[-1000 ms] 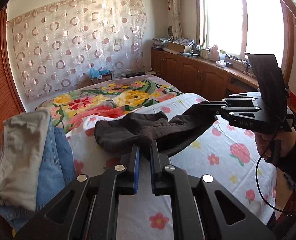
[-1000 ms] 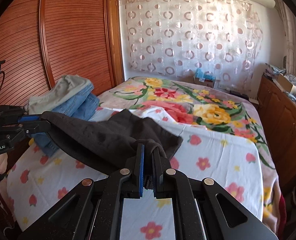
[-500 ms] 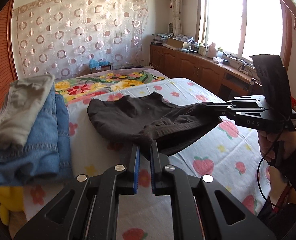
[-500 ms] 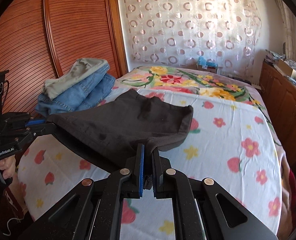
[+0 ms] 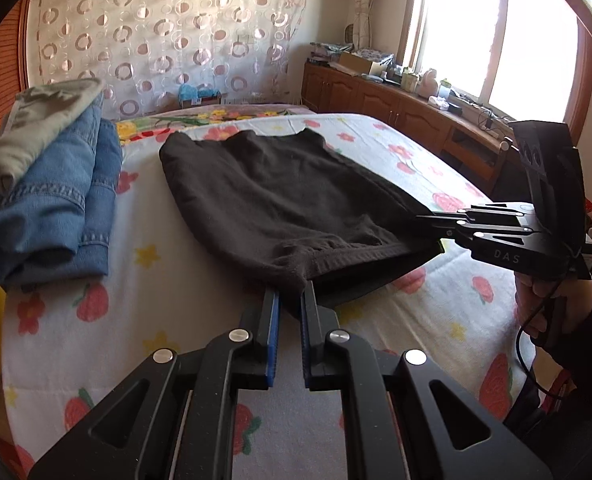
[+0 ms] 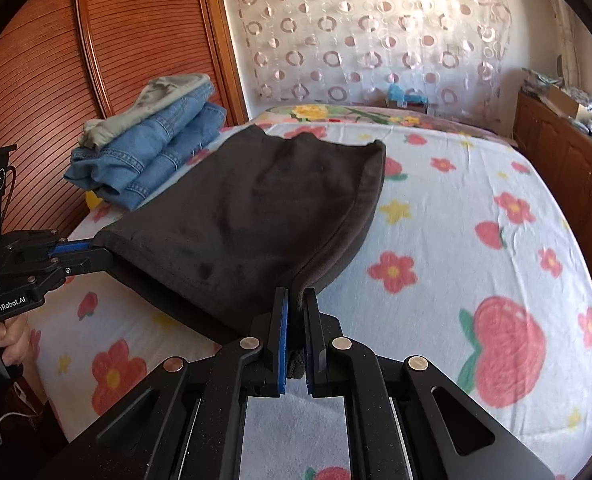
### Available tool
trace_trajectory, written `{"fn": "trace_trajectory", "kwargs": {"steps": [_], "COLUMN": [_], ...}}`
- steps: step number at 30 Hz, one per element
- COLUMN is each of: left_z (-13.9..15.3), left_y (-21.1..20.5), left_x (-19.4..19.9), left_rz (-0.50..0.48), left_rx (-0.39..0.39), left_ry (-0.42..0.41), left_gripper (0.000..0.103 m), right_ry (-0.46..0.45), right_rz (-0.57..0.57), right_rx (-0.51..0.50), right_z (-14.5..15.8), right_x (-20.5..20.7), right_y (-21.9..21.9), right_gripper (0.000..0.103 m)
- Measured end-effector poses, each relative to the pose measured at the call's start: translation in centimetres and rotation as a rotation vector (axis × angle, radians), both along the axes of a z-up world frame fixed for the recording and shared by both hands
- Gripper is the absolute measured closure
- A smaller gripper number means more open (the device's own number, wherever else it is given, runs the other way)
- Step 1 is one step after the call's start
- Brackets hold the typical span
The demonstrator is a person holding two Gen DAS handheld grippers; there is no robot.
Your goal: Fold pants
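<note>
Black pants (image 5: 280, 192) lie stretched over the flowered bed sheet (image 5: 168, 264), their far end resting on the bed and the near edge lifted. My left gripper (image 5: 290, 294) is shut on one near corner of the pants. My right gripper (image 6: 296, 294) is shut on the other near corner; it also shows in the left wrist view (image 5: 436, 240). The pants (image 6: 256, 208) hang taut between the two grippers. The left gripper shows at the left of the right wrist view (image 6: 96, 254).
A stack of folded blue jeans (image 5: 52, 204) topped by a grey-green garment (image 5: 28, 128) sits on the bed's left side, also in the right wrist view (image 6: 156, 136). A wooden wardrobe (image 6: 56, 80) stands beyond it. Low cabinets (image 5: 396, 108) run under the window at right.
Both grippers have lowered and pulled the pants toward the near edge of the bed. The bunched cloth has spread flat and taut, its far end now lying on the sheet.
</note>
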State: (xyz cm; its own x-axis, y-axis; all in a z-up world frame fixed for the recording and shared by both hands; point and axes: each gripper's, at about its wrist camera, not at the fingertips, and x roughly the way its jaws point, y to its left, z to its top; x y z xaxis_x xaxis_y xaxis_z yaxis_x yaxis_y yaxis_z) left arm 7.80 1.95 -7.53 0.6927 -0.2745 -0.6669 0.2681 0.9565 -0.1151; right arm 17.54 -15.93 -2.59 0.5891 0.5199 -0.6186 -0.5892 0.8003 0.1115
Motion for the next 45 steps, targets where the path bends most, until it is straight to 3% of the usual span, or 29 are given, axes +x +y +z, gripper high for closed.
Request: {"fn": "trace_trajectory", "kwargs": {"steps": [12,20,26,45], "left_z": [-2.5,-2.7,-1.3,4.8], "left_y": [-0.4,-0.1,0.0,-0.4], "left_x": [-0.6,-0.7,-1.6,-5.6], "left_rz": [0.026,0.023,0.012,-0.043], "left_rx": [0.014,0.003,-0.048,-0.087], "left_ry": [0.065,0.055,0.011,-0.137], "left_gripper": [0.091,0.090,0.091,0.092], "right_ry": [0.017,0.003,0.052,-0.064], "right_rz": [-0.014,-0.011,-0.006,0.018], "right_rx": [0.002,-0.003,0.048,0.140], "right_z": [-1.3,-2.1,-2.1,3.0], "right_x": [0.3,-0.1,0.0,-6.0], "right_y": [0.8,0.8,-0.5,-4.1], "right_gripper": [0.097,0.097,0.097,0.097]}}
